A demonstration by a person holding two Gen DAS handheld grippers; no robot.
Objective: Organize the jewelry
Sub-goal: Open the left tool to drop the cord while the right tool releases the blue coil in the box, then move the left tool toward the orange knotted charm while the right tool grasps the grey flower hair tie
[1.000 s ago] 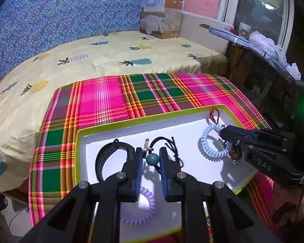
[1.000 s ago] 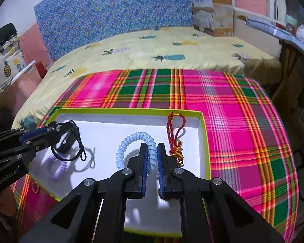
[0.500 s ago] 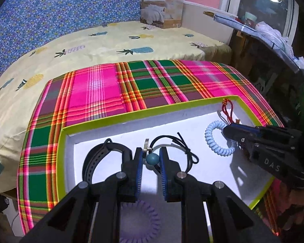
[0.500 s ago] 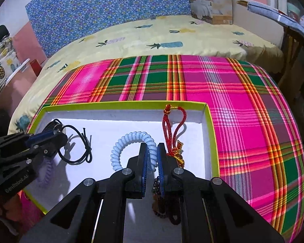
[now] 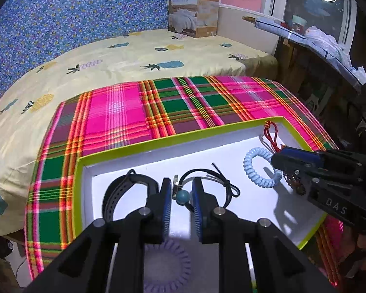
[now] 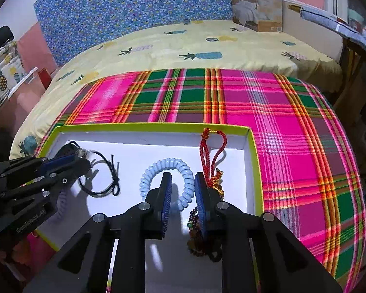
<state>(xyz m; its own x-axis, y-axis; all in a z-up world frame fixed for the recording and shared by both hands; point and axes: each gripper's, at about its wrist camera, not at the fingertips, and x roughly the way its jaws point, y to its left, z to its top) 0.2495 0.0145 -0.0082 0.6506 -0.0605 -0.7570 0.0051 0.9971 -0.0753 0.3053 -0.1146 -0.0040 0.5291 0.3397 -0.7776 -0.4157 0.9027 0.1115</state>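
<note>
Worked over a bed (image 5: 134,56) in a pineapple print, with a plaid cloth (image 5: 183,102) spread across its near end. Set on that cloth, a white tray with a lime rim (image 5: 158,144). Laid out inside, apart from one another: a black watch strap (image 5: 124,185) at the left, a lilac coil band (image 5: 168,261) close under the left tool, a light-blue coil band (image 6: 168,164) toward the right, and a red knotted cord (image 6: 213,146) against the right wall. Also a dark bead bracelet (image 6: 195,227) just beneath the right tool.

Judged to be the placing of the black cord bracelet (image 5: 228,186) in the gap between strap and blue coil. Best done by lowering until the loop lay flat on the tray floor, clear of both neighbours. Then by parting the pads slowly, so as not to drag the cord or roll its teal bead (image 5: 183,197).

Left gripper (image 5: 182,183): drawn to a narrow gap, apparently pinched on the bracelet at its bead and small metal charm. Right gripper (image 6: 182,178): parted a little, with nothing between the pads and only the blue coil showing beyond them.
</note>
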